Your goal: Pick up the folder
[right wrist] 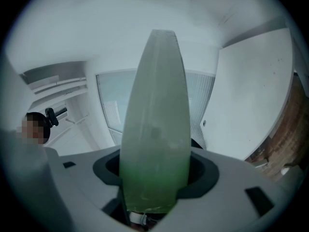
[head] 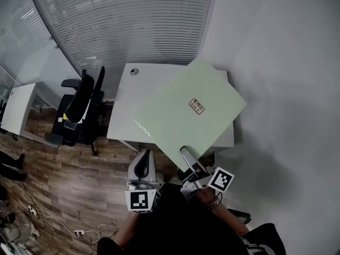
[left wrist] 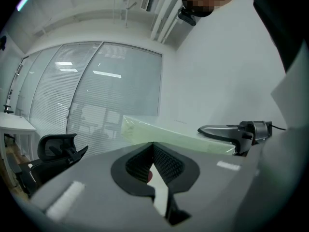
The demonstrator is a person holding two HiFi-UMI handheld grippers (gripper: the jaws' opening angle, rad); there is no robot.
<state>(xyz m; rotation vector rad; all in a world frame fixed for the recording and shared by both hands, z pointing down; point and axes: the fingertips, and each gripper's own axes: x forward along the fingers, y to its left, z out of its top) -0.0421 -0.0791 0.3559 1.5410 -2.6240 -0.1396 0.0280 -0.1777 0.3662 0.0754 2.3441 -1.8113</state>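
Head view, centre: the right tongs (head: 187,155) are pinching the near edge of the pale green folder (head: 186,110), and we are seeing the sheet hanging tilted above the white tabletop (head: 129,102), spreading past its right and near edges. We are judging the pick-up as essentially done: the folder is gripped and appears to be riding clear of the tabletop. Only carrying or steadying seems to be left. The left tongs (head: 146,158) are hovering just left of the folder's lower corner, apart from it.

Left gripper view, lower centre: we are finding these tongs (left wrist: 153,146) pressed together with nothing between them. This view alone is presenting the folder (left wrist: 169,135) edge-on as a thin slab against the wall, with the right tongs (left wrist: 208,129) reaching in from the right of the frame.

Right gripper view, centre: the folder (right wrist: 154,129) is rising straight out of the clamped jaws and filling the middle of the frame, which is confirming the grip that the head view only suggests. At right the tabletop (right wrist: 251,110) is showing well behind the folder.

Only the head view is showing the small label on the folder's face; its print is too small to read.
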